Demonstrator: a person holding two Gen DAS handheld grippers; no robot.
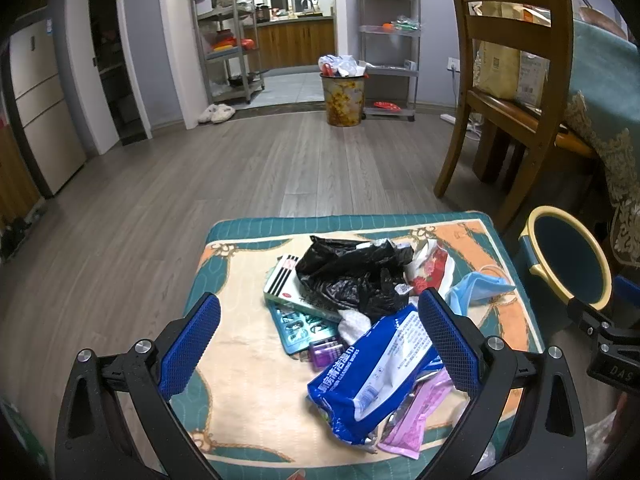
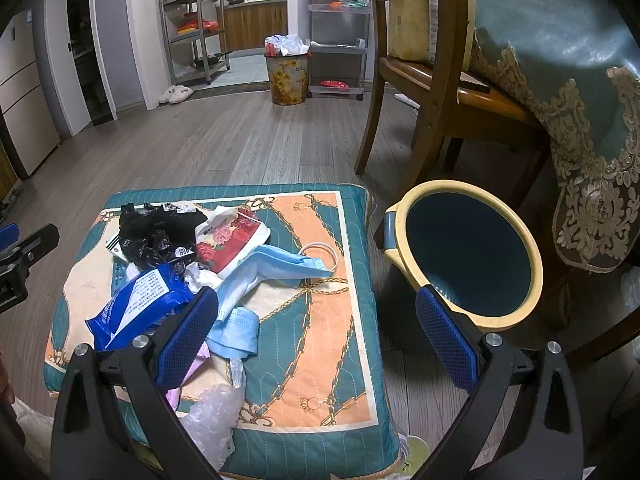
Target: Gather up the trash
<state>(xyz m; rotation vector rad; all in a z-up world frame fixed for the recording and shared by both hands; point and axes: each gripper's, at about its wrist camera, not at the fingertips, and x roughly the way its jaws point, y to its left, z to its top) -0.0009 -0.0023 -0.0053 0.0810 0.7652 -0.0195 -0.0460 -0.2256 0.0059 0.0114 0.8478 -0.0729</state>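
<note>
A grey wood-plank floor is seen, running back to a kitchen doorway. At 12 o'clock in the left wrist view a flower-patterned waste bin, heaped with white rubbish, is set beside two metal shelving racks, and one pair of pale slippers is placed at 11 o'clock. A wooden chair is seen at 2 o'clock.

In the foreground a teal and orange cushion with a chain print is laid on the floor, and the trash is piled on it. One blue wipes packet is printed with Chinese characters and "KITCHEN CLEANING WIPES". One crumpled black plastic bag is found behind it, at 12 o'clock of the packet. One green and white box with black stripes carries writing too small to be read. One blister pack, one purple item and one pink packet are also counted. One red floral wrapper and two blue face masks are seen in the right wrist view, with one clear plastic bag at 6 o'clock.

One teal bin with a yellow rim is stood just beside the cushion, at 3 o'clock of it.

The left gripper is held over the pile, jaws spread wide around nothing. The right gripper is likewise held apart and unladen. "DAS" is read on the right gripper's body at the left view's right edge.
</note>
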